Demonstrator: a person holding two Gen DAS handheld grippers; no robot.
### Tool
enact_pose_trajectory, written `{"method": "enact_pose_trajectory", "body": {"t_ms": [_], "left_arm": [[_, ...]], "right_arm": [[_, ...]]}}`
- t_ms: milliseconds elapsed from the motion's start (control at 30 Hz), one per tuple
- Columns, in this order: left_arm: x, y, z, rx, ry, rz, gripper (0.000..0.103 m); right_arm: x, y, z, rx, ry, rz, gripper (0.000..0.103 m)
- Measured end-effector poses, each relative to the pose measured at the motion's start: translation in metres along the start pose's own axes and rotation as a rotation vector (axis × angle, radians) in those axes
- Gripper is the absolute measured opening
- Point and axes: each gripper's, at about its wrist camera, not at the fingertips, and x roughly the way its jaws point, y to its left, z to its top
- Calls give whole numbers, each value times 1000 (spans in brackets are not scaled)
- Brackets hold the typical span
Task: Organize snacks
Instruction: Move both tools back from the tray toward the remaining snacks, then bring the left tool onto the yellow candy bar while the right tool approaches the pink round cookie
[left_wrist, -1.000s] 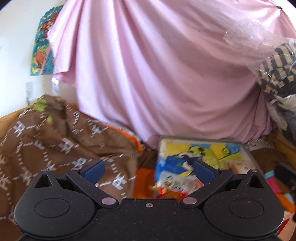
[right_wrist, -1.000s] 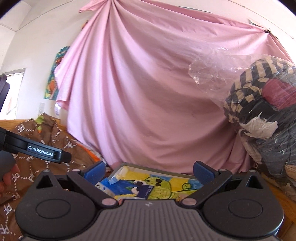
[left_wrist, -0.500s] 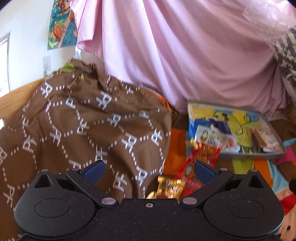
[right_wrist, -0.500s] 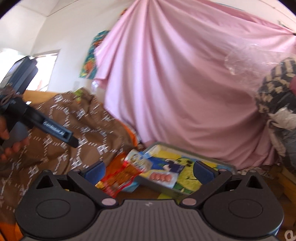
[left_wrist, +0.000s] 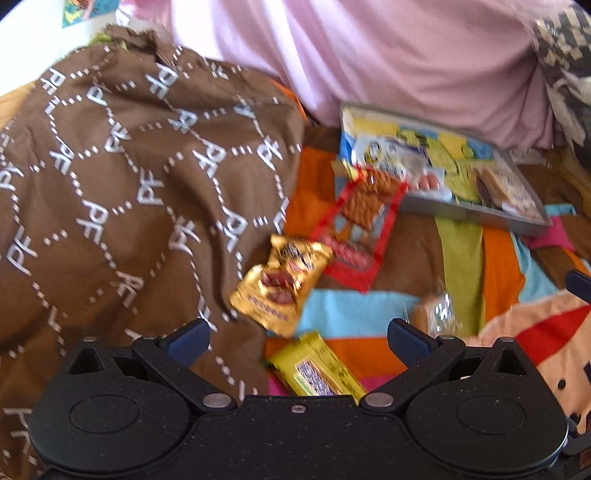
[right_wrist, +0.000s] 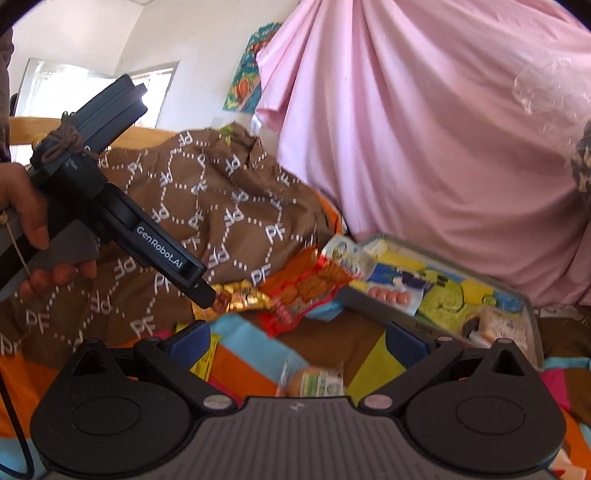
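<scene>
Both grippers, left (left_wrist: 297, 334) & right (right_wrist: 295, 338), are hovering over the bed w/ jaws wide, holding nothing. Loose snacks are lying on the patchwork quilt (left_wrist: 461, 258): gold packet (left_wrist: 282, 280), yellow bar (left_wrist: 317, 373), red pack (left_wrist: 364, 221) leaning on the tray (left_wrist: 476, 214). Risk: slippery wrappers sliding; the brown blanket (left_wrist: 129, 166) is crowding them.

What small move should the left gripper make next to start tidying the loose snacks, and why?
Probably ease the left gripper down and forward onto the yellow packet. Its jaws stand open and empty, and that packet lies loose on the patchwork blanket almost between them, nearer than the gold packet. The tray, where some snacks already lie, sits further ahead.
</scene>
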Motion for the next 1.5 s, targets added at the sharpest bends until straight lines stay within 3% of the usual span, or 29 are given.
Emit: {"method": "enact_pose_trajectory", "body": {"t_ms": [600,833,1100,1300,1500], "left_arm": [[54,-22,-30,-24,227,21,102],[65,-37,-36,50,235,27,102],[80,-53,-38,151,232,47,102],[83,-43,-35,173,199,20,98],[82,-38,-40,224,171,-2,96]], "right_arm": [[41,-37,-50,148,218,-21,103],[54,-49,-69,176,265,0,103],[66,-55,-73,175,270,93,103],[71,-49,-73,121,273,170,103],[81,-36,-75,59,305,188,103]]}}
